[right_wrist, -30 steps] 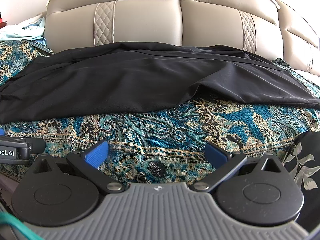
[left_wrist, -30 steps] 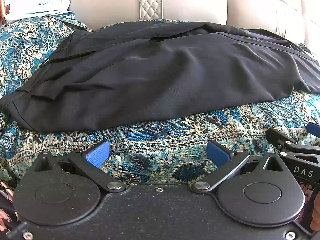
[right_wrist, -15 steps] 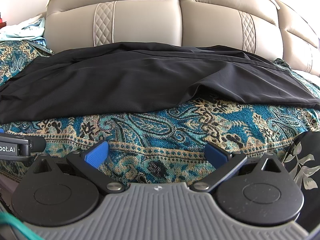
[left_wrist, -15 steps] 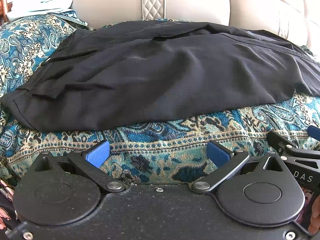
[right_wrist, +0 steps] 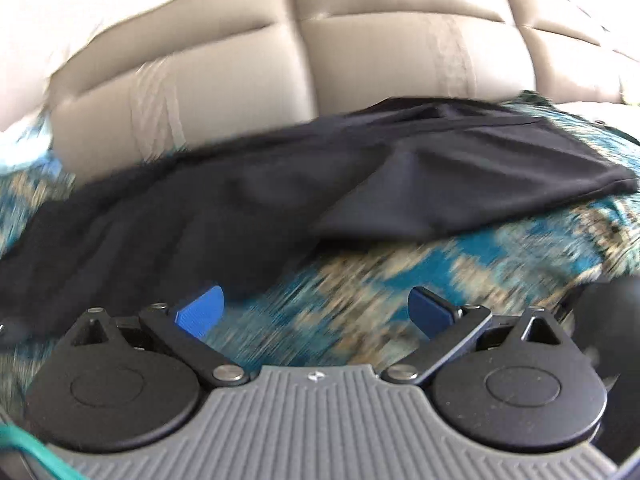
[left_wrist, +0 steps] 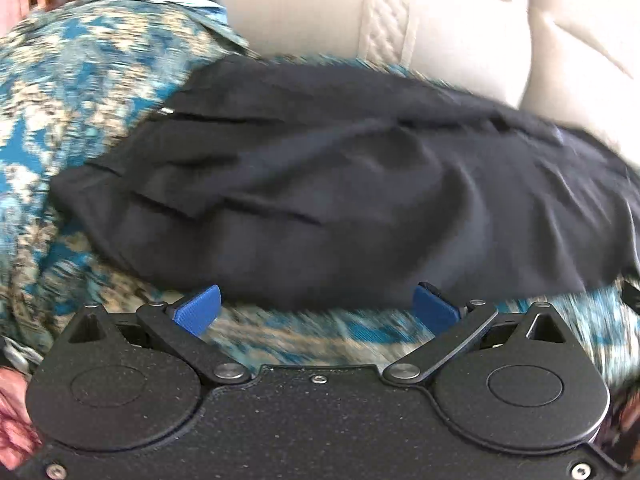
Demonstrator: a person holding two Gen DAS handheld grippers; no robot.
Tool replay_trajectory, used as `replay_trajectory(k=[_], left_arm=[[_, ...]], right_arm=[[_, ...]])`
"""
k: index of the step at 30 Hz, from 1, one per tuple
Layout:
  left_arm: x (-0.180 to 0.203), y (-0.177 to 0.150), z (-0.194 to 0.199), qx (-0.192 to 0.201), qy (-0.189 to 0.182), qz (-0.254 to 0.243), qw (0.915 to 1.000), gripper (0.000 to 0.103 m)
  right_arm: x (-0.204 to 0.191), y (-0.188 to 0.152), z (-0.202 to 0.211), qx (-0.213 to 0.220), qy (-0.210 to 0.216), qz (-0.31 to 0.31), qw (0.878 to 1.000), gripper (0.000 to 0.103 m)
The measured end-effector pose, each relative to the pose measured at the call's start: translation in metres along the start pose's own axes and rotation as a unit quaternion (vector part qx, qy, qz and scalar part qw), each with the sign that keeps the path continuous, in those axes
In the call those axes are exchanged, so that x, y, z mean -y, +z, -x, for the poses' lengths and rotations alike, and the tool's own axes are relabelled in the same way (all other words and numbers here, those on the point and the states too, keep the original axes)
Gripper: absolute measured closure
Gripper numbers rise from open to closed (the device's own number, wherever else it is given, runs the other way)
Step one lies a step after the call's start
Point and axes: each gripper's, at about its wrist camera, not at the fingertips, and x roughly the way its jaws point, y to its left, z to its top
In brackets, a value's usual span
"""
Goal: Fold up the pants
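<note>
One pair of black pants [left_wrist: 340, 184] lies on the patterned bedspread [left_wrist: 60, 92]. Both grippers, left gripper [left_wrist: 316, 307] and right gripper [right_wrist: 316, 308], have moved closer to its near edge, fingers spread and empty.

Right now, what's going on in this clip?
A person is about to fold black pants spread across a paisley cover in front of beige cushions. The left gripper is open at the pants' near edge; the right gripper is open too, its left finger by the hem. Neither grips fabric yet. Both views are motion-blurred.
</note>
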Motion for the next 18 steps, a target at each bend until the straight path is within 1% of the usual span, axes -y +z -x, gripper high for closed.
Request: replay_trajectory(k=[3, 5, 9, 11, 13, 14, 16, 18], left_arm=[[-0.023, 0.013, 0.0, 0.011, 0.023, 0.03, 0.9992, 0.001], [-0.038, 0.02, -0.001, 0.017, 0.037, 0.048, 0.998, 0.005], [-0.059, 0.028, -0.001, 0.026, 0.06, 0.08, 0.9946, 0.009], [-0.066, 0.028, 0.0, 0.035, 0.075, 0.096, 0.9919, 0.011], [-0.069, 0.028, -0.001, 0.044, 0.092, 0.094, 0.9903, 0.013], [-0.069, 0.028, -0.002, 0.047, 0.099, 0.089, 0.99, 0.014], [-0.069, 0.028, -0.005, 0.049, 0.104, 0.082, 0.99, 0.014], [-0.068, 0.029, -0.006, 0.048, 0.102, 0.079, 0.9905, 0.015]], right_arm=[[0.035, 0.03, -0.01, 0.012, -0.03, -0.044, 0.999, 0.003], [0.062, 0.047, -0.015, 0.01, -0.047, -0.082, 0.996, 0.006], [0.127, 0.073, -0.024, 0.005, -0.096, -0.166, 0.981, 0.012], [0.155, 0.079, -0.029, 0.001, -0.125, -0.188, 0.974, 0.017], [0.181, 0.083, -0.031, -0.002, -0.148, -0.211, 0.966, 0.021], [0.195, 0.086, -0.031, -0.004, -0.153, -0.229, 0.961, 0.021], [0.222, 0.091, -0.033, -0.005, -0.164, -0.244, 0.956, 0.021], [0.241, 0.094, -0.033, -0.006, -0.184, -0.244, 0.952, 0.024]])
